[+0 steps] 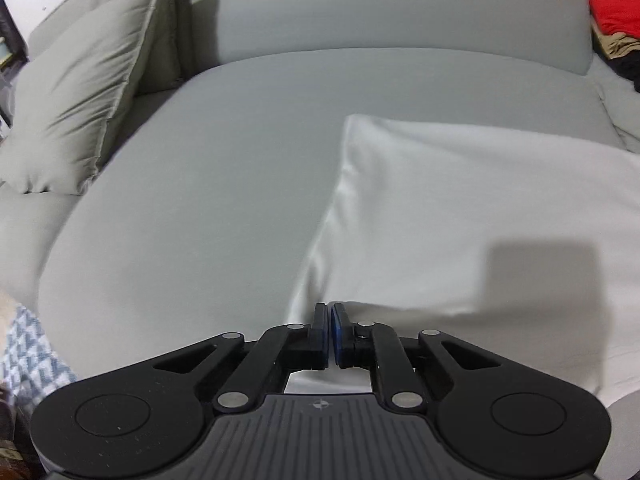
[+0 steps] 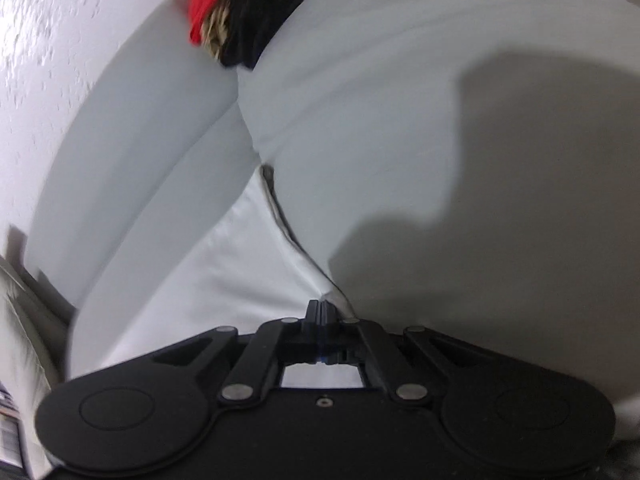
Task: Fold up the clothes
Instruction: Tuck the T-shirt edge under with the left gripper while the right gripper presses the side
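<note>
A white garment (image 1: 460, 200) lies spread on the grey sofa seat (image 1: 200, 200), with its left edge running down toward my left gripper (image 1: 329, 310). That gripper's jaws stand nearly together at the garment's near edge, pinching the cloth. In the right wrist view the same white garment (image 2: 224, 280) lies in the seam between two grey cushions. Its creases run together at my right gripper (image 2: 320, 304), whose fingers are pressed fully together on the cloth's right edge.
A grey throw pillow (image 1: 80, 92) leans at the sofa's left end. A pile of red, tan and black clothes (image 1: 614, 8) (image 2: 224, 8) sits at the sofa's far right. A blue-and-white patterned cloth (image 1: 28, 352) shows at the lower left. A white wall (image 2: 60, 40) stands behind the backrest.
</note>
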Tool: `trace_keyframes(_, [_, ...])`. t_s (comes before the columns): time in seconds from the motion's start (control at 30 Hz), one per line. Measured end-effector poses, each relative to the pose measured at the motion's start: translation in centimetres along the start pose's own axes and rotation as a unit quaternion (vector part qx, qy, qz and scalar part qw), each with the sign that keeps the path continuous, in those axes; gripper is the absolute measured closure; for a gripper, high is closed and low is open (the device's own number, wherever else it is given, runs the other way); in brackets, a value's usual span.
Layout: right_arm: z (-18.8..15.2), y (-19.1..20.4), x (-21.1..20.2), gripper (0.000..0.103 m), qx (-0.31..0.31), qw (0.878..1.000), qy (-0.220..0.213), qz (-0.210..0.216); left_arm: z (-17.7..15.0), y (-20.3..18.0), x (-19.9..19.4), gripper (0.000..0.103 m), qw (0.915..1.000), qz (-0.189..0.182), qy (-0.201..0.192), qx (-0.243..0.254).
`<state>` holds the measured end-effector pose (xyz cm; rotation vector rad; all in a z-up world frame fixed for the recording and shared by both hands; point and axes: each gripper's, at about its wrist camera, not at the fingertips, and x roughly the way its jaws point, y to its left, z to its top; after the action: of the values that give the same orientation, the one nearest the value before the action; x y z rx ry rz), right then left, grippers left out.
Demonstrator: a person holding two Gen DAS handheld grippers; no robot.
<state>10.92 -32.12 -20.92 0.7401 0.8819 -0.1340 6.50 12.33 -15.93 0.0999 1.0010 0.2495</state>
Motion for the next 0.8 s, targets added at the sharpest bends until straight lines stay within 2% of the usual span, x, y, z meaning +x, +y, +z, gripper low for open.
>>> trace_keyframes(0.13, [-0.7,1.3,-4.2,0.086,-0.048,0.999,-0.012,-0.006,-0.8,0.4,-1.8,0.091,0.9999,0.006,-0.009,0.0])
trace_keyframes(0.17, [-1.0,1.5,-5.1,0.086,-0.056,0.998,-0.01,0.001,-1.2,0.5,-2.5,0.09,0.9998,0.001,-0.018,0.0])
trace_keyframes(0.23, [-1.9,1.9,-6.9,0.083,-0.067,0.998,0.001,0.018,-1.8,0.6,-3.6,0.09,0.9992,-0.018,-0.036,0.002])
trace_keyframes(0.3, [-3.1,2.9,-7.8,0.082,-0.089,0.995,0.015,0.03,-2.2,0.7,-4.4,0.09,0.9974,-0.057,-0.043,-0.006])
trace_keyframes(0.4, [-4.4,4.8,-7.0,0.082,-0.117,0.991,0.043,0.049,-2.2,-0.5,-4.9,0.09,0.9934,-0.104,-0.048,-0.004])
trace_keyframes(0.5, [-5.7,7.0,-5.4,0.082,-0.152,0.985,0.06,0.055,-1.5,-3.6,-4.9,0.09,0.991,-0.116,-0.055,0.037])
trace_keyframes(0.63, [-7.0,9.4,-2.9,0.082,-0.191,0.978,0.07,0.046,-0.8,-7.4,-4.0,0.083,0.987,-0.124,-0.063,0.081])
trace_keyframes(0.73, [-8.1,9.5,-2.2,0.083,-0.218,0.972,0.087,0.01,-1.9,-8.6,-3.5,0.087,0.9851,-0.112,-0.054,0.118])
trace_keyframes(0.8, [-8.9,8.7,-3.2,0.083,-0.224,0.97,0.093,0.009,-3.1,-9.1,-3.6,0.087,0.9824,-0.101,-0.05,0.149])
